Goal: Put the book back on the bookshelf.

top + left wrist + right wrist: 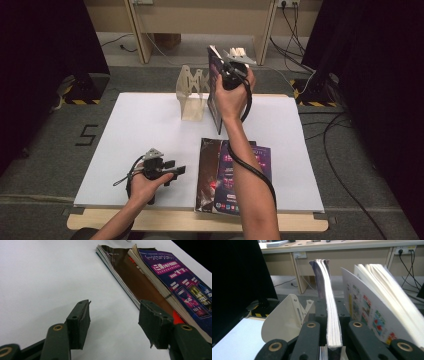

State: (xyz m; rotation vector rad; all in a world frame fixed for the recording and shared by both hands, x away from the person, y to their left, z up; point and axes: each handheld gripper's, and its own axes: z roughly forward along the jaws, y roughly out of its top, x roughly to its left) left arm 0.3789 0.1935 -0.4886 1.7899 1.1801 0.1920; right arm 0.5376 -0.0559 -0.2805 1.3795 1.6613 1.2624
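Note:
My right gripper (pixel 229 67) is raised over the table's far side and shut on a purple-covered magazine (pixel 215 92), which it holds upright by its top edge. In the right gripper view the jaws (pixel 332 315) pinch a thin bundle of its pages (pixel 329 297), while more white pages (pixel 384 292) fan loose to the right. A beige book stand (pixel 192 95) (pixel 284 317) sits just left of the magazine. Two magazines, brown (pixel 132 277) and purple (pixel 180 285), lie stacked (pixel 235 172) at the front. My left gripper (pixel 175 171) (pixel 113 320) rests open and empty to their left.
The white tabletop (pixel 140 130) has bare room on its left half. Behind the table stand wooden desk legs (pixel 137 35). Black curtains flank both sides, cables (pixel 345 165) trail on the floor at right, and a black base with hazard tape (pixel 82 90) stands at left.

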